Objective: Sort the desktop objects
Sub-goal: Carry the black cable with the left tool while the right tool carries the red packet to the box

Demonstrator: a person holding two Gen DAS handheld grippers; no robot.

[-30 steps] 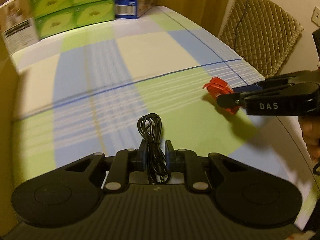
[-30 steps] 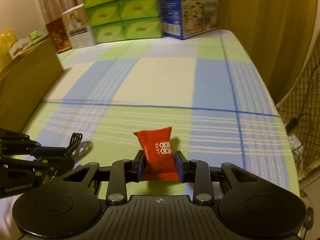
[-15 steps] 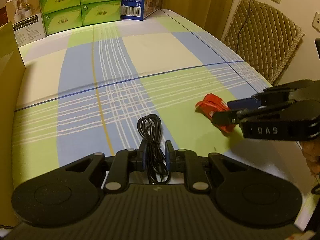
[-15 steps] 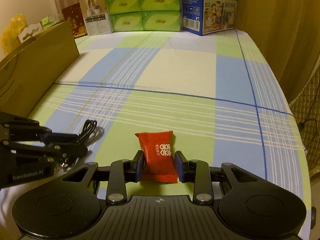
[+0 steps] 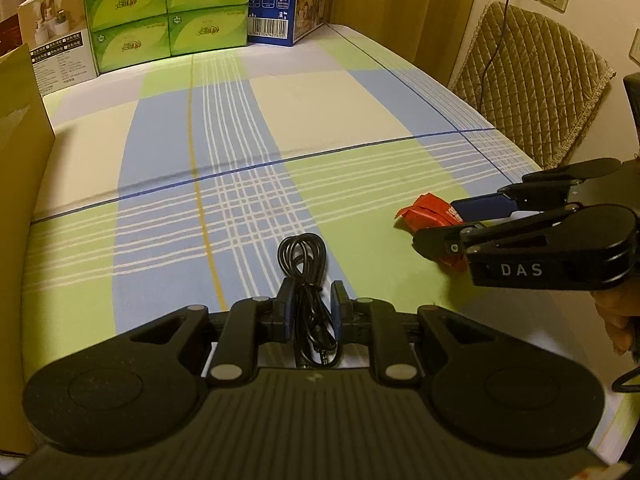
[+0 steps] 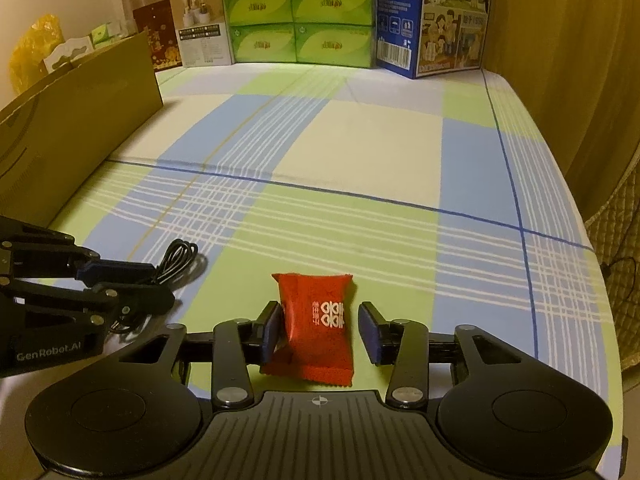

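Placing step: right tool (image 6: 319, 326) spread, red packet (image 6: 316, 328) lying loose on the counter (image 6: 360, 152) between its pads. Left tool (image 5: 311, 306) clenched on the cable (image 5: 306, 280). Next: carry cable to its spot.

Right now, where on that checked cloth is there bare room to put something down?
The broad middle of the tablecloth is bare, between the cardboard box, the green tissue boxes and the near edge. The near strip is crowded by the black cable and red packet.

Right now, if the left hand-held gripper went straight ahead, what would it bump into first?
Likely nothing close: beyond the black cable it grips, bare checked tablecloth runs to the green tissue boxes.
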